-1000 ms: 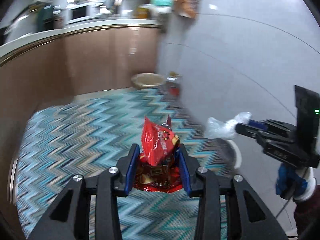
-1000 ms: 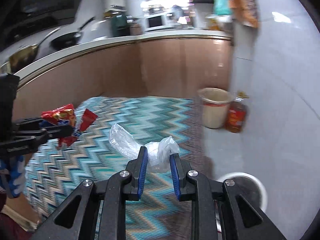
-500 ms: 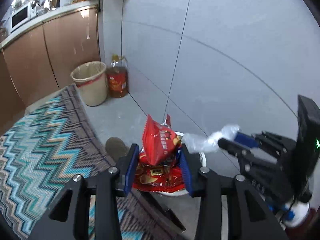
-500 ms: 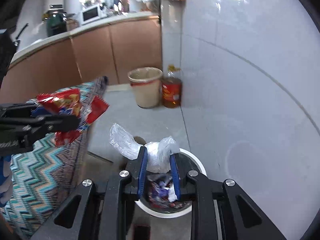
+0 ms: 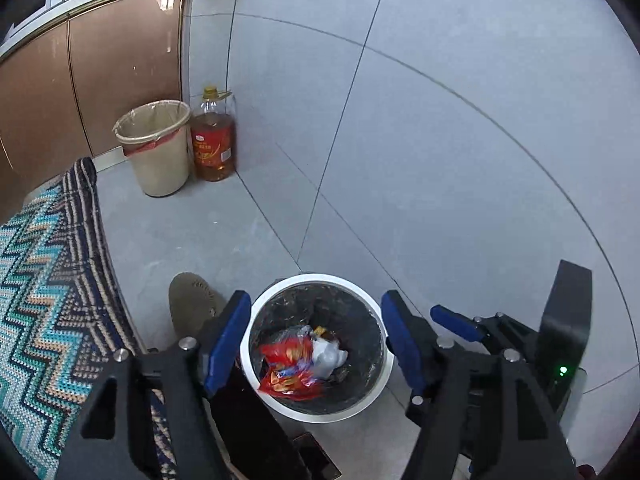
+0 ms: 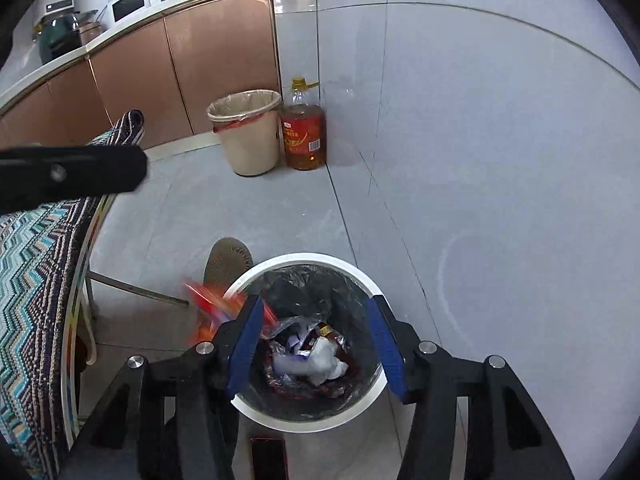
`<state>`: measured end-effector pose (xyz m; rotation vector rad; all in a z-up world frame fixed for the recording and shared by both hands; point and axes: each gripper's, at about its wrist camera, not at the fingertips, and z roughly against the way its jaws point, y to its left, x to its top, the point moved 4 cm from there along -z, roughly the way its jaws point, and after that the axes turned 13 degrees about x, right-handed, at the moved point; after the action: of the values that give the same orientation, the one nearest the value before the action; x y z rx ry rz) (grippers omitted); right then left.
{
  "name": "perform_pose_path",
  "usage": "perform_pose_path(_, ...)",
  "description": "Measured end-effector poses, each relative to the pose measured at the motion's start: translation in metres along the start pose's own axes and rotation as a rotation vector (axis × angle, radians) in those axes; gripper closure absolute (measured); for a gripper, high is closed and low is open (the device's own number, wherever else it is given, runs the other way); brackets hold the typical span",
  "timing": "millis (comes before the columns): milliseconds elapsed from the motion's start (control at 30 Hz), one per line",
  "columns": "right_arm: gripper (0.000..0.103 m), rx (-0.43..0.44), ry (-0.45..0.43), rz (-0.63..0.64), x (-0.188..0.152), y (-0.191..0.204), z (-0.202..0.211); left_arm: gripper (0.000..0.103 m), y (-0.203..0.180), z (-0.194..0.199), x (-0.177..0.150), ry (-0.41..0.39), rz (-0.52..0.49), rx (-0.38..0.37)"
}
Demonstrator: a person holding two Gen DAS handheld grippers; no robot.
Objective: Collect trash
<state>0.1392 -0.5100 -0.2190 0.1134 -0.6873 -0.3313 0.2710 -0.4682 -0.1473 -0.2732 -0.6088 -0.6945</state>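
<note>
A white-rimmed trash bin [image 5: 372, 304] with a black liner stands on the grey floor below both grippers; it also shows in the right wrist view [image 6: 360, 272]. My left gripper [image 5: 314, 342] is open and empty above it. The red snack wrapper [image 5: 290, 368] is blurred, falling into the bin; in the right wrist view it is a red blur [image 6: 216, 304] at the bin's left rim. My right gripper [image 6: 316, 346] is open and empty. The clear plastic bag [image 6: 320, 362] lies in the bin on other trash.
A beige bin [image 5: 154, 148] with a liner and an oil bottle [image 5: 212, 138] stand by the brown cabinets [image 5: 80, 80]. A zigzag-patterned cloth [image 5: 40, 300] covers the table at left. A brown slipper [image 5: 192, 300] lies beside the white bin. The tiled wall [image 5: 440, 120] is at right.
Both grippers swung from over the patterned cloth to above the white bin and opened. The red wrapper and the plastic bag dropped out toward the bin.
</note>
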Motion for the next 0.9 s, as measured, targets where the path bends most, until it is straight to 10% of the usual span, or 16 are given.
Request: perform_pose_path(900,0.024,0.031,-0.293,0.192,0.015,0.150,0.141,0.034,0.128,0.204,-0.093,-0.313,0.081,0.365)
